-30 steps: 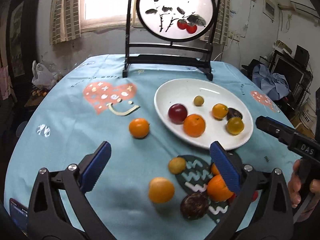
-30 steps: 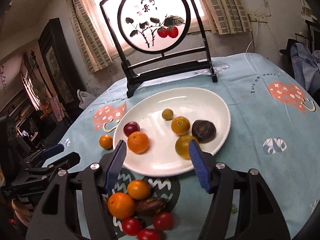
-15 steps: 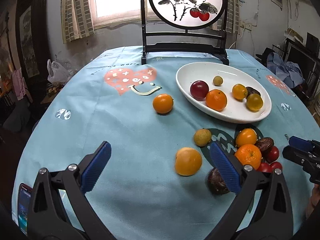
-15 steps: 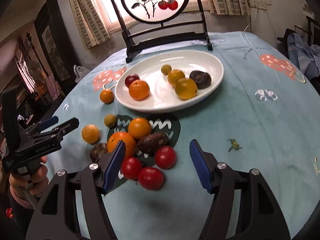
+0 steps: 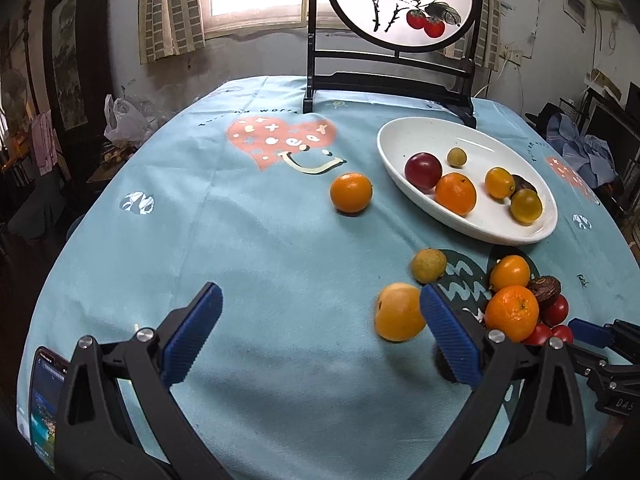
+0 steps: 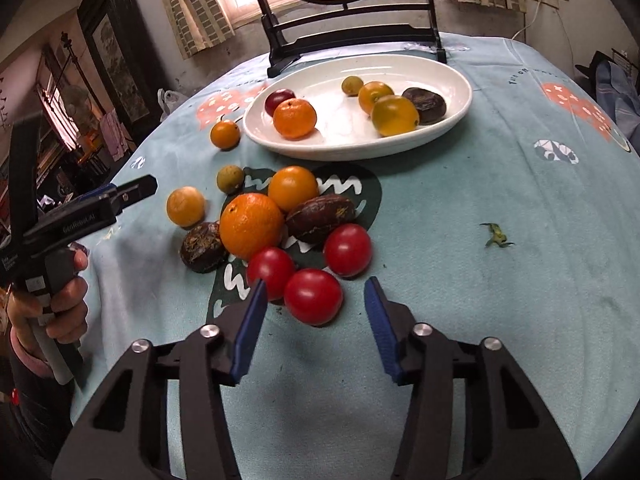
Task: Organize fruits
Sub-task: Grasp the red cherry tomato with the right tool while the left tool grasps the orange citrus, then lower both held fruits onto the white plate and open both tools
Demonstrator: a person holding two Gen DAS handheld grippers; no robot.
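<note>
Right gripper [image 6: 315, 320] angled down at the loose heap on the bench [image 6: 500, 288]; its fingers [image 6: 248, 332] are closing, moderate gap, nothing pressed yet. Nearest red tomato [image 6: 313, 297] sits just ahead of the tips, roughly centred between them, touching a second tomato [image 6: 271, 272]; a third tomato [image 6: 347, 249] just behind.

Left gripper [image 5: 320, 336] hangs wide open and empty; a yellow-orange fruit [image 5: 398, 312] lies beside its right finger, not between the two.

White plate [image 6: 456, 114] further back holds six fruits; ten more are loose on the cloth, including a lone orange [image 5: 351, 192] off to the plate's left.

Risks, as judged:
- Tomatoes are round and smooth; closing before the fruit is well between the pads may squirt it forward into its neighbours
- Left finger passes close to the second tomato; it could catch both or knock that one rolling
- Heap is tightly packed against the big orange [image 6: 251, 226] and a dark wrinkled fruit [image 6: 320, 218]; one nudge could scatter it
- Hard squeeze could split the soft skin

Writing:
- Left gripper body reads "GenRobot.AI" in the right view
- Right gripper body shows "DAS", cut off
- Tablecloth print partly legible, "…WORR…"
- Brush characters on the round screen [image 5: 400, 0], unreadable
- Phone [image 5: 44, 404] at the bench edge, screen text too small
</note>
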